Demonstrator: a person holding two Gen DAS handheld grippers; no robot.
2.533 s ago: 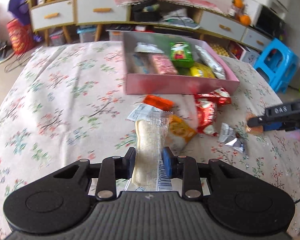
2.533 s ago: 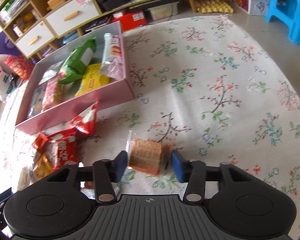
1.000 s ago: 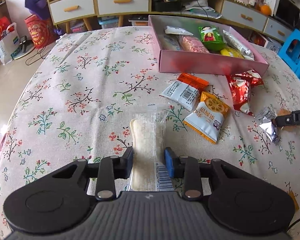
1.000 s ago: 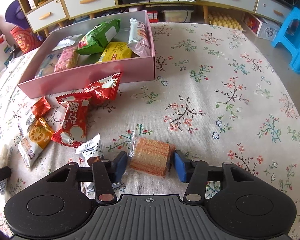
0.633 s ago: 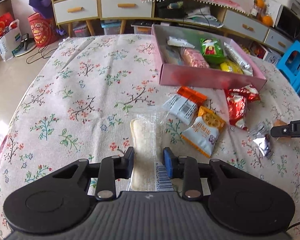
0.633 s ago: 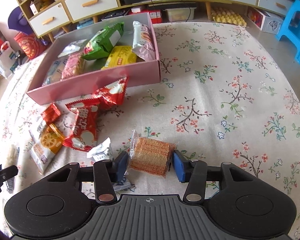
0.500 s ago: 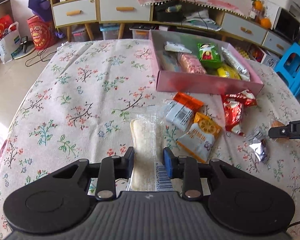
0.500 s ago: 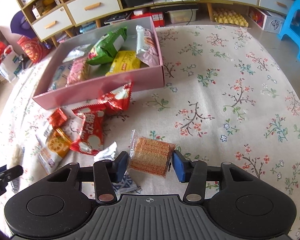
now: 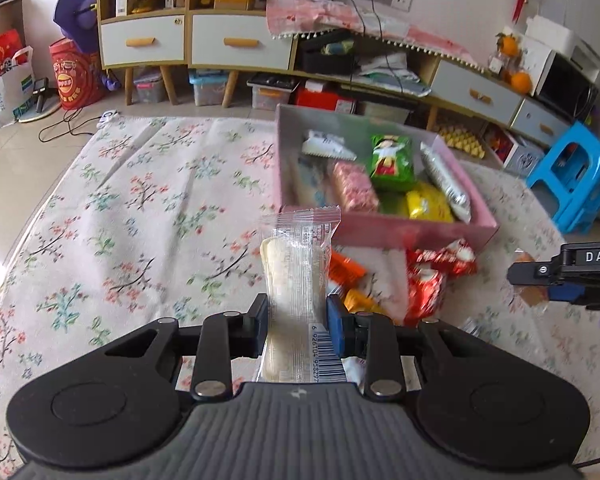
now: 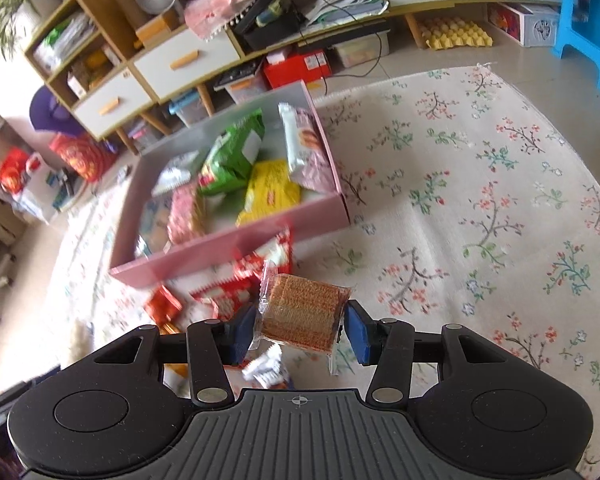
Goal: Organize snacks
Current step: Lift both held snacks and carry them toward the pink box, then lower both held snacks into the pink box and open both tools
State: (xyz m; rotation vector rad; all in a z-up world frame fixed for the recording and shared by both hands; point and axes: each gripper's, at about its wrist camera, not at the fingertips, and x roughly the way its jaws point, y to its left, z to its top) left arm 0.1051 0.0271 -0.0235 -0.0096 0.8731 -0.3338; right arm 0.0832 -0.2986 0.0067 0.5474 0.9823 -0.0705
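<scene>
The pink box (image 9: 412, 229) sits on the floral tablecloth (image 9: 140, 216) and serves as the landmark. The left gripper (image 9: 296, 326) has its jaws clamped on a long pale snack in a clear wrapper (image 9: 296, 264), which stands up between the fingers on the near side of the box, lifted off the cloth; its lower end with the barcode is hidden behind the gripper body. The right gripper (image 10: 298, 330) has its jaws closed on a square wafer biscuit pack (image 10: 300, 310), held in front of the box's near wall and above the loose packets there.

Inside the box lie a green bag (image 10: 232, 156), a yellow packet (image 10: 272, 190), a pink packet (image 10: 184, 212) and a long silver-and-pink pack (image 10: 304, 144) against the right wall; the box contents at the left are blurred and hard to read. In front of the box, red packets (image 9: 432, 280) and an orange-ended packet (image 9: 346, 270) lie on the cloth, partly hidden by the held snacks and smeared by motion. A small white-wrapped sweet (image 10: 266, 370) shows below the wafer pack, cut off by the gripper body. In the left wrist view the right gripper's tip (image 9: 540, 272) enters from the right of the box, its far part cut by the frame edge.
</scene>
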